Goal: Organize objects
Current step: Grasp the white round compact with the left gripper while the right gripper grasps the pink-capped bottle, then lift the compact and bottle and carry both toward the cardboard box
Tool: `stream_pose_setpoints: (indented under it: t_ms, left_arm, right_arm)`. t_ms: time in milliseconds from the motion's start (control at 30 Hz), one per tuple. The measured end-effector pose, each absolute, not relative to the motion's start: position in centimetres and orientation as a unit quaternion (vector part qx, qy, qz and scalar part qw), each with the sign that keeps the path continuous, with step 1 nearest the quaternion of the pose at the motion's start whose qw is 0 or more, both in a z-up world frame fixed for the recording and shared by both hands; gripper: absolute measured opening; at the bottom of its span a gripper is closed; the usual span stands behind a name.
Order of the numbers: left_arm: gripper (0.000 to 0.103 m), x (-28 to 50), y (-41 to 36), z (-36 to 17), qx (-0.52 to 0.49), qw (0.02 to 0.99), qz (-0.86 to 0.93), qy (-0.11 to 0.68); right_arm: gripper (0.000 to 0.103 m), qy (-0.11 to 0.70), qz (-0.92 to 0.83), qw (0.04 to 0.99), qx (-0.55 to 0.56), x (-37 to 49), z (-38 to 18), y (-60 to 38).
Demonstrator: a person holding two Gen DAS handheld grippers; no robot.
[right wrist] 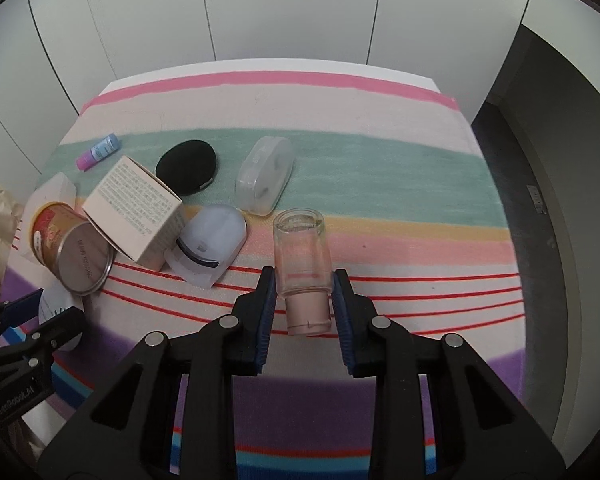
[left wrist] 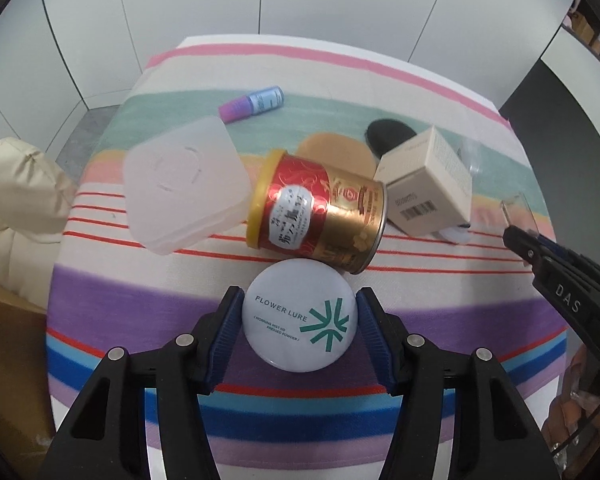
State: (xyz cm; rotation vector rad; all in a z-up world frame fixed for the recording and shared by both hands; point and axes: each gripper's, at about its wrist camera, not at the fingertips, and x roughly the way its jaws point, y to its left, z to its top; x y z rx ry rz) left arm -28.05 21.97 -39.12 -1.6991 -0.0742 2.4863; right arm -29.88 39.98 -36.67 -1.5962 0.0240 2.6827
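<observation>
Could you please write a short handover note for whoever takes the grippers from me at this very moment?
Left gripper: jaws closed on the round pressed powder compact, low on the striped cloth.
Right gripper: pads against the clear bottle with the pink cap, lying on the cloth.
Still scattered: red and gold tin on its side, beige box leaning on it, frosted lid, black puff, small purple-capped bottle, clear case.
Done: both grips taken. Left: everything still to be sorted.
</observation>
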Motion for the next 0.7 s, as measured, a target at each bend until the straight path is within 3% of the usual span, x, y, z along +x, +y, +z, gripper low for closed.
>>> stream_pose_setpoints:
  t_ms: [267,700]
  left_arm:
    - [0.059,-27.8,22.0,-33.8,-0.538,0.072,0.840,-0.018]
    - [0.058,-27.7,22.5,-18.5,-0.490,0.092,0.867,-0.014]
  right_arm:
    - [0.029,0.018,0.863,0.017,-0.505,-29.6,-32.8,41.2]
    - [0.029,0.036,0.898,0.024,-0.438,-26.7,-17.2,42.8]
